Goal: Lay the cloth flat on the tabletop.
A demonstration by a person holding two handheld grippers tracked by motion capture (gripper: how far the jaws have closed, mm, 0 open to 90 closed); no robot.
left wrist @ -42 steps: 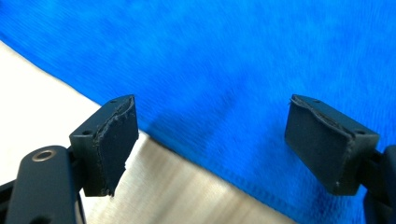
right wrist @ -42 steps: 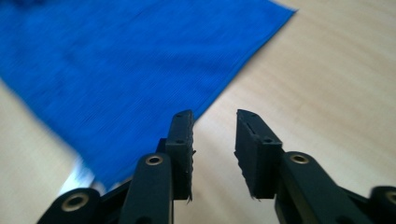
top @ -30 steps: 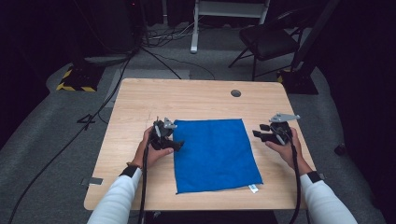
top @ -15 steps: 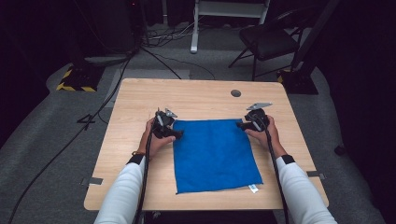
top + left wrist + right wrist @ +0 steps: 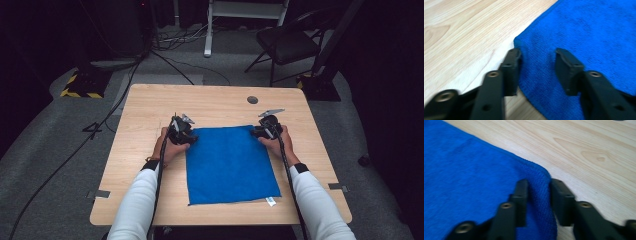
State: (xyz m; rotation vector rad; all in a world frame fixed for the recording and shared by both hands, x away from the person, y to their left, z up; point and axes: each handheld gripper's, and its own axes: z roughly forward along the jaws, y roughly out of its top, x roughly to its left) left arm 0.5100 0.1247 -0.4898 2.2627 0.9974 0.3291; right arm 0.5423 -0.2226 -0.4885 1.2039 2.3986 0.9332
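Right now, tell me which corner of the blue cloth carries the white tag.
The near right corner of the blue cloth, on the person's side of the table. A small white tag sticks out there; the other three corners are bare.

Bright lit table (image 5: 150,200), dark surroundings, soft blurry close-ups, faint shadows

Wooden table (image 5: 150,107), light grain, round grey grommet (image 5: 252,99) near far edge. Tape tabs on left edge (image 5: 100,193) and right edge (image 5: 337,186). Grey carpet (image 5: 45,165) around. Black chair (image 5: 287,42) behind, right. Cables (image 5: 170,62) on floor; yellow-black striped base (image 5: 82,85) far left
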